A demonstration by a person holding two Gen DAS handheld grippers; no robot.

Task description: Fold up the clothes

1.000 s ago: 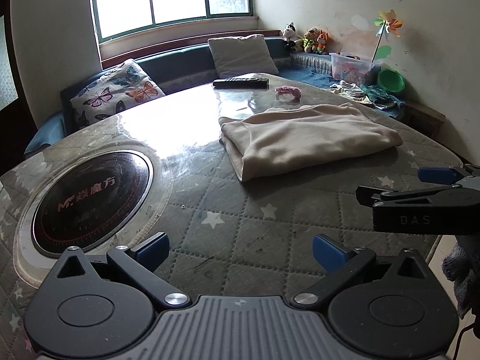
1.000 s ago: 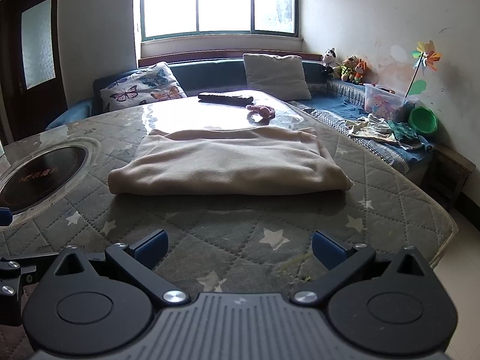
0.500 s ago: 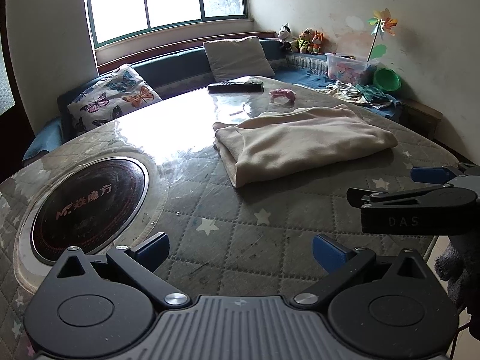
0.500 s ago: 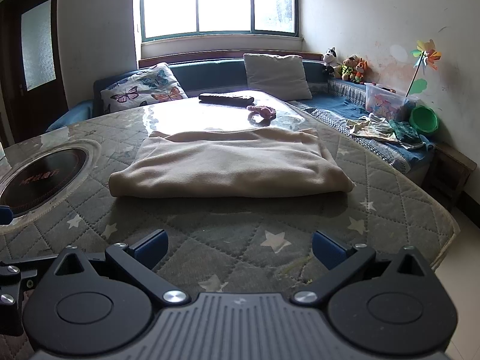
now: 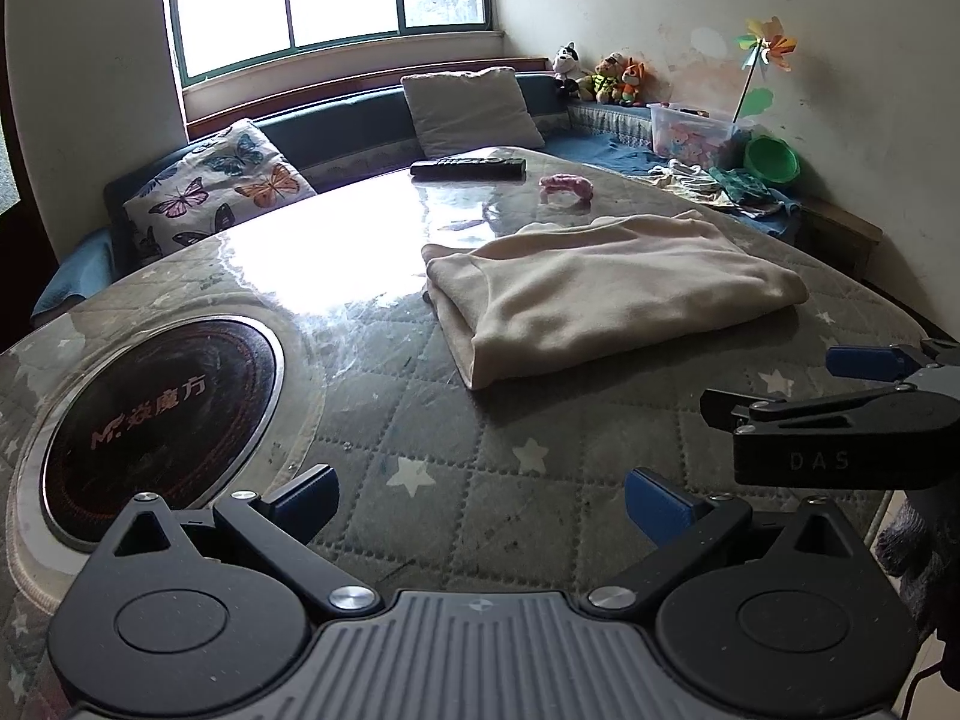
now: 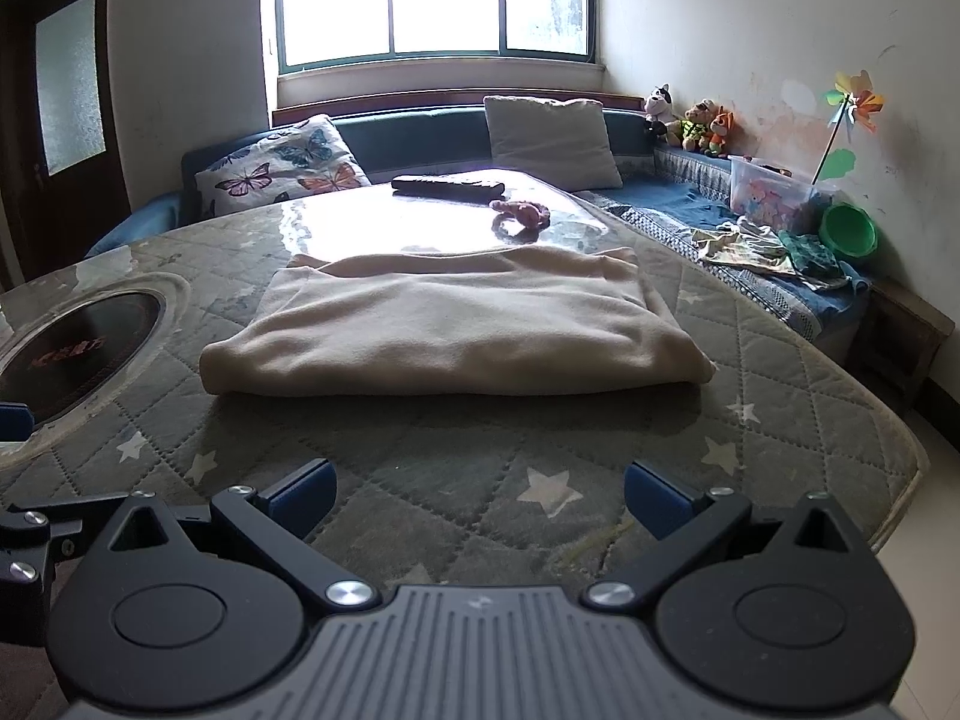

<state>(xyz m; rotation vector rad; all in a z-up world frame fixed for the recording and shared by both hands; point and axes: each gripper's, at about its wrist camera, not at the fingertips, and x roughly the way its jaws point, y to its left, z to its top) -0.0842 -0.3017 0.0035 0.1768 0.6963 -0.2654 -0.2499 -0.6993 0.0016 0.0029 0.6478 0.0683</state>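
Observation:
A beige garment (image 5: 606,294) lies folded into a thick rectangle on the quilted, glass-topped table (image 5: 420,456); in the right wrist view it (image 6: 456,324) lies straight ahead. My left gripper (image 5: 480,501) is open and empty, held above the table's near edge, short of the garment's left end. My right gripper (image 6: 480,492) is open and empty, in front of the garment's near fold. The right gripper also shows from the side in the left wrist view (image 5: 840,414).
A round induction cooktop (image 5: 162,408) is set into the table at the left. A black remote (image 5: 468,168) and a pink toy (image 5: 567,185) lie at the far side. A bench with cushions, loose clothes (image 6: 774,249), a plastic box and a green bowl runs behind and right.
Both grippers have drifted back slightly from the garment and stay open. The garment has not moved.

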